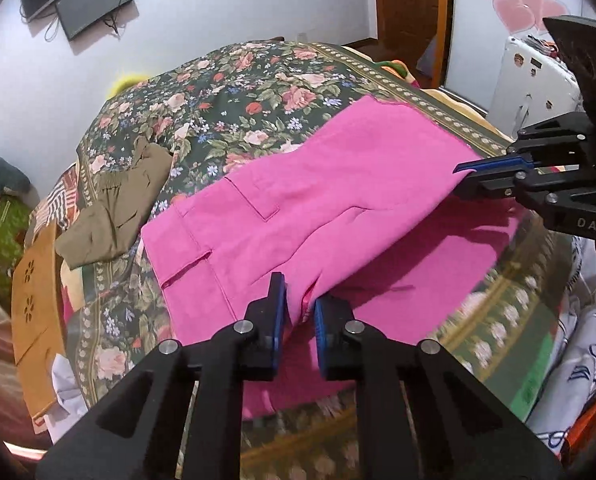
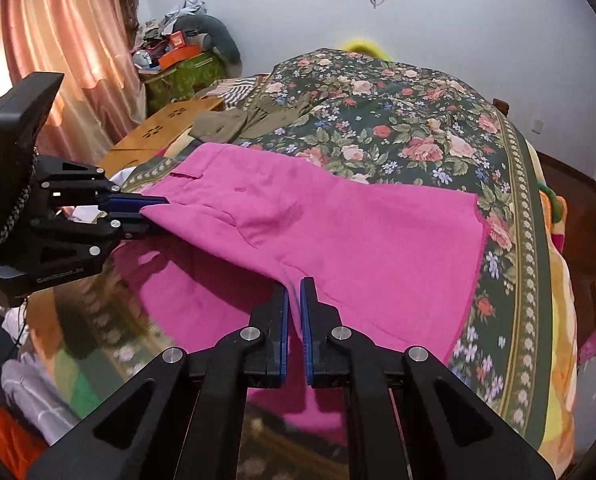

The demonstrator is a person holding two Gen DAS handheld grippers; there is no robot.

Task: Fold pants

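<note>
Between both grippers (image 1: pixel 301 304) (image 2: pixel 293 306), pink pants (image 1: pixel 298 200)

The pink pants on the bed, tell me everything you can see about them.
The bright pink woven-cloth pants lie on the dark green floral bedspread, waistband to the left with a belt loop and slit pocket showing. The near edge is lifted off the lower layer, casting a shadow on it. The left gripper pinches that edge near the waist end, and the right gripper pinches it toward the leg end. The far hem edge looks raw. Nothing else touches them.
</note>
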